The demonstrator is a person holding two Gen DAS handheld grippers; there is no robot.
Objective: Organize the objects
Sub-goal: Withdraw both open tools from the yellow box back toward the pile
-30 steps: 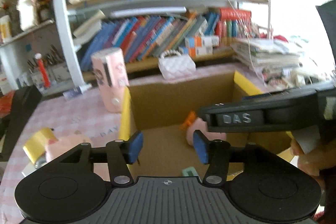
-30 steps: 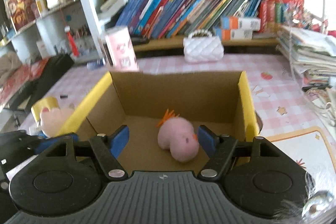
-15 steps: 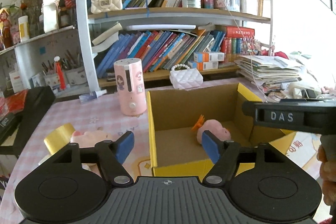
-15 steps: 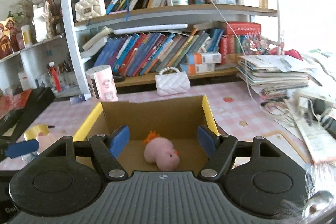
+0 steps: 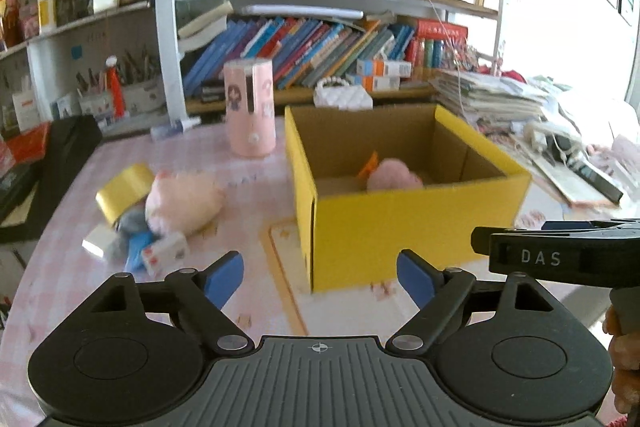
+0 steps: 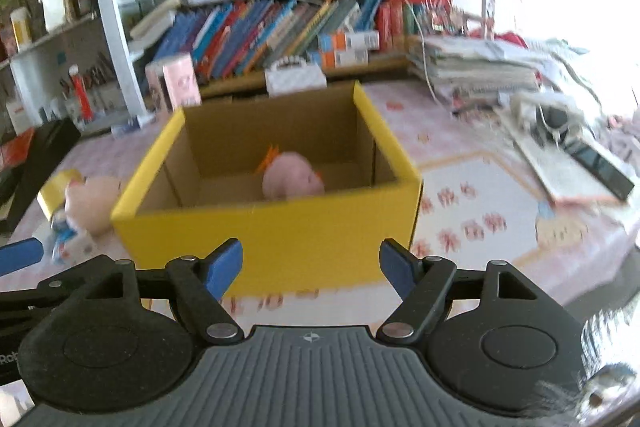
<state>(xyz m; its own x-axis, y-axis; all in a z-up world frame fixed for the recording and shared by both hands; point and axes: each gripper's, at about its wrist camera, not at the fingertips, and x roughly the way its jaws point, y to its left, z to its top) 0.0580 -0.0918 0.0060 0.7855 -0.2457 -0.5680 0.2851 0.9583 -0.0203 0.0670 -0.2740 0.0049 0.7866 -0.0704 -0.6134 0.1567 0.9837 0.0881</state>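
Note:
A yellow cardboard box (image 5: 404, 227) (image 6: 276, 235) stands open on the pink checked table, with a pink plush toy (image 5: 394, 177) (image 6: 292, 179) on its floor. Left of the box lie a second pink plush (image 5: 182, 199) (image 6: 92, 201), a yellow tape roll (image 5: 124, 193) and a small blue and white packet (image 5: 160, 251). My left gripper (image 5: 320, 277) hangs in front of the box, its jaws opening with nothing between them. My right gripper (image 6: 310, 263) is also in front of the box, jaws opening and empty. The right gripper's black body (image 5: 560, 259) shows in the left wrist view.
A pink cylinder (image 5: 250, 109) stands behind the box's left corner, a white quilted purse (image 5: 342, 95) behind the box. Bookshelves (image 5: 320, 39) fill the back. Stacked papers (image 5: 492, 95) and a black remote (image 6: 600, 163) lie at right, black cases (image 5: 48, 167) at left.
Both grippers have drawn back from over the box to in front of it. The left jaws have spread much wider. The pink plush stays in the box.

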